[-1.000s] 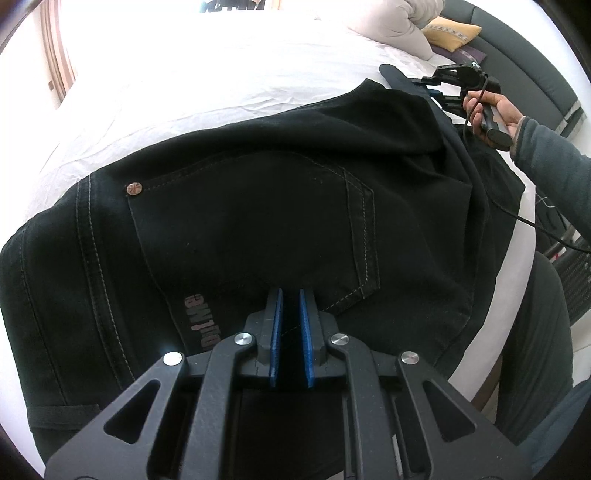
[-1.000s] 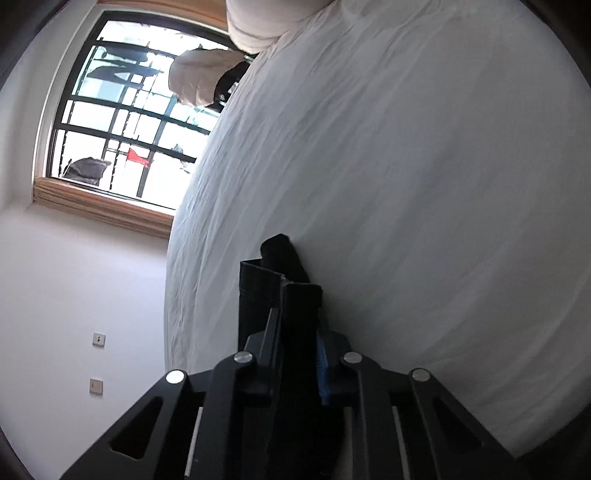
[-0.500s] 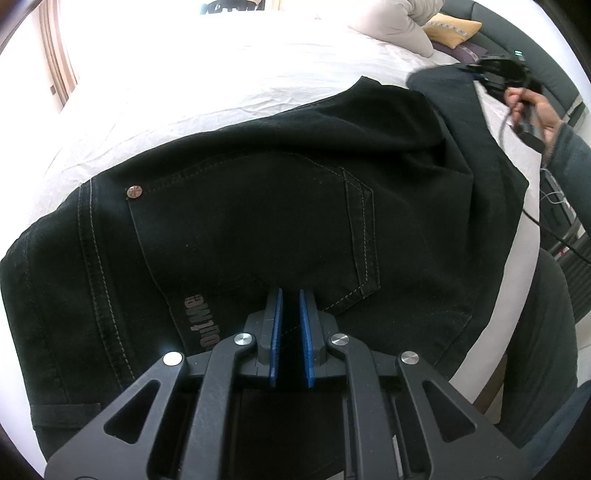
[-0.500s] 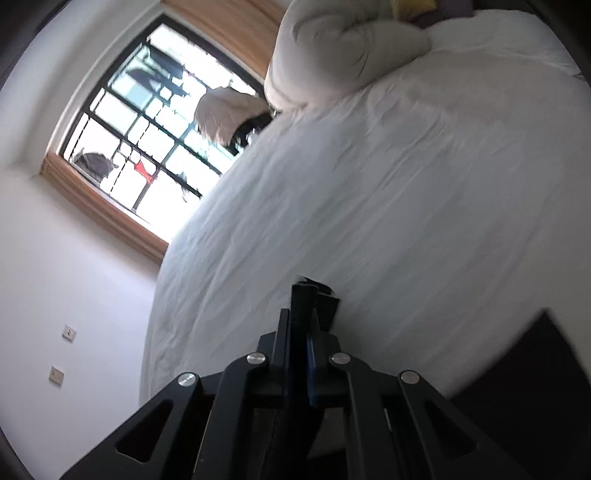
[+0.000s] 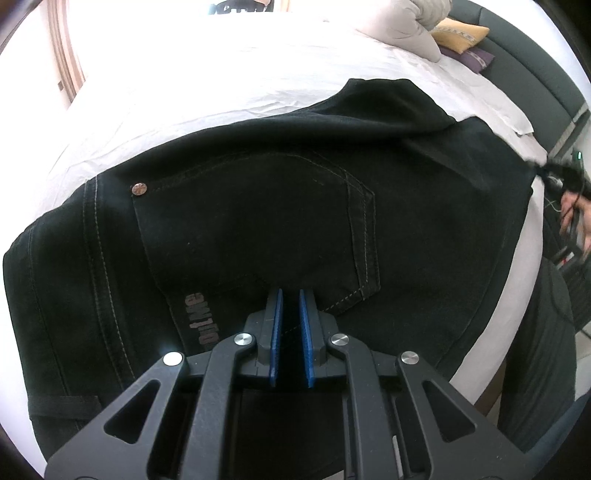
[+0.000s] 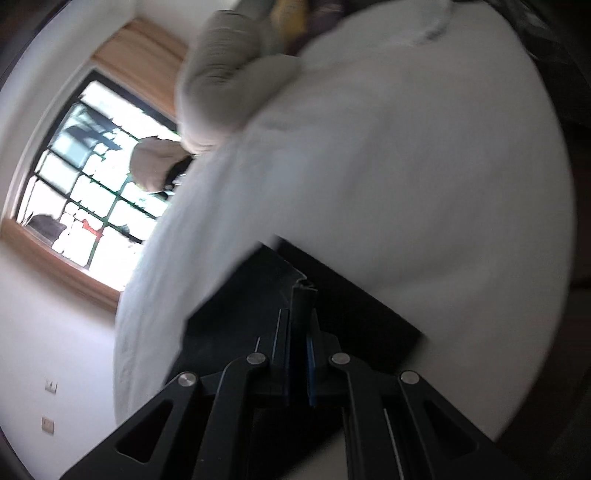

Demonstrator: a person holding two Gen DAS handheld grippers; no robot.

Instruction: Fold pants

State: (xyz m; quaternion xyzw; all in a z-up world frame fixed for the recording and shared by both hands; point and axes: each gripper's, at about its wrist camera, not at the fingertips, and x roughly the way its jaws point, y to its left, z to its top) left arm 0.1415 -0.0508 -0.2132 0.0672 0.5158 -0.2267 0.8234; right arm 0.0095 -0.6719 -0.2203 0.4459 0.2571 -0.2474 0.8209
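Spreading black across the white bed, the pants fill most of the left wrist view, seat side up. Near the bed's left edge sits the waistband end, a belt loop low down, then twin seams running up. A copper rivet marks the top corner of the back pocket, and grey lettering runs below that pocket. The left gripper points down at the pocket's lower edge; its blue pads stand only a narrow slit apart, dark cloth showing in the slit, though I cannot tell whether a fold is actually pinched there. Further right, the leg lies folded back over the seat, its edge running toward the bed's right edge. There, blurred, the right gripper and the hand behind it hold the end of that leg. A pillow lies at the bed's far right corner.

In the right wrist view, blurred with motion, a window is at left. The right gripper has just been closing, a doubled strip of black hem clamped between its fingers, the leg draped beneath over the white sheet.
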